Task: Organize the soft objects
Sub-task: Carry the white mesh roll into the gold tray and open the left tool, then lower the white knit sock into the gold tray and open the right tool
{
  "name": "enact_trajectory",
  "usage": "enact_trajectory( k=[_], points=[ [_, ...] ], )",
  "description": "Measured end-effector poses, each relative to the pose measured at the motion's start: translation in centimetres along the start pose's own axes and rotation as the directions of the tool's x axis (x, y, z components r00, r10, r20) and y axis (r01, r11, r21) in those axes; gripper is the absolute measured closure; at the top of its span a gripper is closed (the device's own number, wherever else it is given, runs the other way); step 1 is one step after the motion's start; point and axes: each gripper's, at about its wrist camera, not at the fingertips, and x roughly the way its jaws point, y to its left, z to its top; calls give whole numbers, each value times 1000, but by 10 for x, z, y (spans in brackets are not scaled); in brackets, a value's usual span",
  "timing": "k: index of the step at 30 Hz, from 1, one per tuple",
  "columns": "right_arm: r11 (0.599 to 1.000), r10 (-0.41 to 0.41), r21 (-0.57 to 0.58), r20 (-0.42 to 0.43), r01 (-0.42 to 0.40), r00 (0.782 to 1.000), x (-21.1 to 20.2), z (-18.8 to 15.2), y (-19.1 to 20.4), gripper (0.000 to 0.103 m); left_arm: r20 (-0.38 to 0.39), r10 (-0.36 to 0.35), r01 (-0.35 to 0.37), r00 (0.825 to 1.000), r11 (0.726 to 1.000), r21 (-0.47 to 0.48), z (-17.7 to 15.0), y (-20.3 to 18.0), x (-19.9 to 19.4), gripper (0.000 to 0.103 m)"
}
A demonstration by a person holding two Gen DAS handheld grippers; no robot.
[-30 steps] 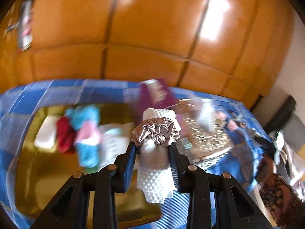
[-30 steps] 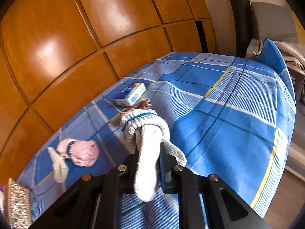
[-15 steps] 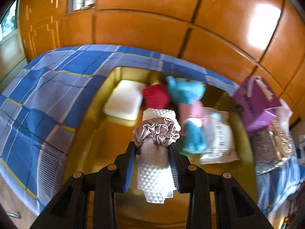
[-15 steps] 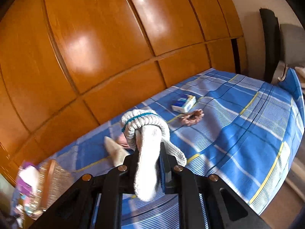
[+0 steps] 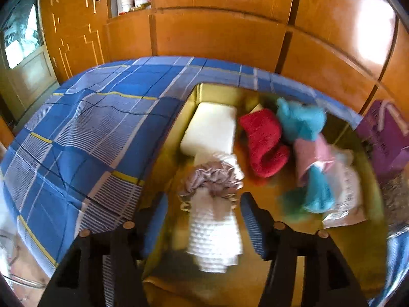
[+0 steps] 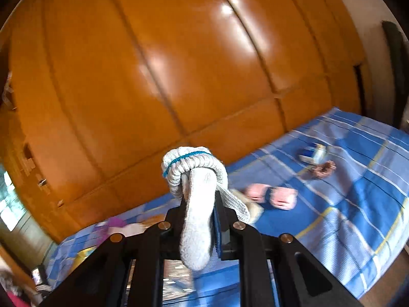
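Left wrist view: jaws, just opening, stand clear either side of the scrunchie-bound white cloth roll (image 5: 213, 220).

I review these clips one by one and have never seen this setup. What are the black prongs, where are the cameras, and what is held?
No robot: a person carries a two-finger gripper in each hand, with a fisheye camera looking along the fingers. The left gripper has just been opening over a gold tray on the blue checked bedspread; the white textured cloth roll with a satin scrunchie lies between its blue pads, untouched. A red towel and teal plush toy are in the tray. The right gripper is shut on a white knitted glove.
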Motion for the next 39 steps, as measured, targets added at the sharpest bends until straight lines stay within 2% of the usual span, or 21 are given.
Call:
enact_trajectory(
  k=[1, 3, 5, 8, 11, 14, 15, 16, 19, 24, 27, 31, 37, 39],
  points=[
    [1000, 19, -14, -4, -19, 1000, -1, -1, 9, 89, 16, 1, -1, 1000, 1000, -6, -2, -1, -5, 32],
    [995, 85, -54, -26, -87, 996, -1, -5, 35, 89, 44, 4, -3, 999, 1000, -21, -5, -2, -16, 21],
    [985, 149, -80, -63, -154, 987, 1, -11, 58, 89, 81, -19, 22, 997, 999, -39, -10, -1, -29, 17],
    [957, 251, -106, -158, -269, 955, 13, -27, 98, 89, 124, -55, 63, 991, 996, -56, -17, 0, -48, 16],
    [920, 333, -120, -262, -373, 906, 29, -48, 139, 89, 156, -78, 89, 985, 994, -61, -21, 2, -64, 12],
    [892, 361, -127, -379, -435, 852, 52, -75, 176, 89, 157, -94, 105, 983, 993, -62, -25, 4, -76, 7],
    [883, 370, -115, -426, -455, 826, 62, -86, 188, 89, 152, -101, 112, 983, 992, -64, -26, 5, -78, 7],
    [878, 373, -106, -456, -466, 808, 66, -94, 196, 89, 145, -108, 119, 983, 991, -68, -27, 6, -79, 7],
    [858, 376, -79, -574, -507, 727, 94, -127, 223, 89, 127, -128, 141, 984, 986, -92, -32, 10, -84, 7],
    [844, 349, -63, -689, -532, 636, 126, -173, 261, 89, 126, -117, 133, 985, 983, -124, -38, 22, -88, 7],
    [854, 326, -54, -718, -517, 614, 141, -193, 273, 89, 118, -103, 122, 988, 980, -158, -41, 32, -87, 7],
    [874, 307, -38, -730, -485, 611, 156, -200, 283, 88, 117, -93, 117, 989, 969, -216, -43, 49, -88, 7],
    [910, 268, -30, -719, -413, 642, 181, -211, 297, 86, 120, -83, 112, 989, 959, -261, -44, 62, -88, 7],
    [919, 247, -36, -724, -392, 644, 189, -218, 302, 84, 114, -84, 112, 990, 957, -268, -45, 64, -88, 7]
  ],
)
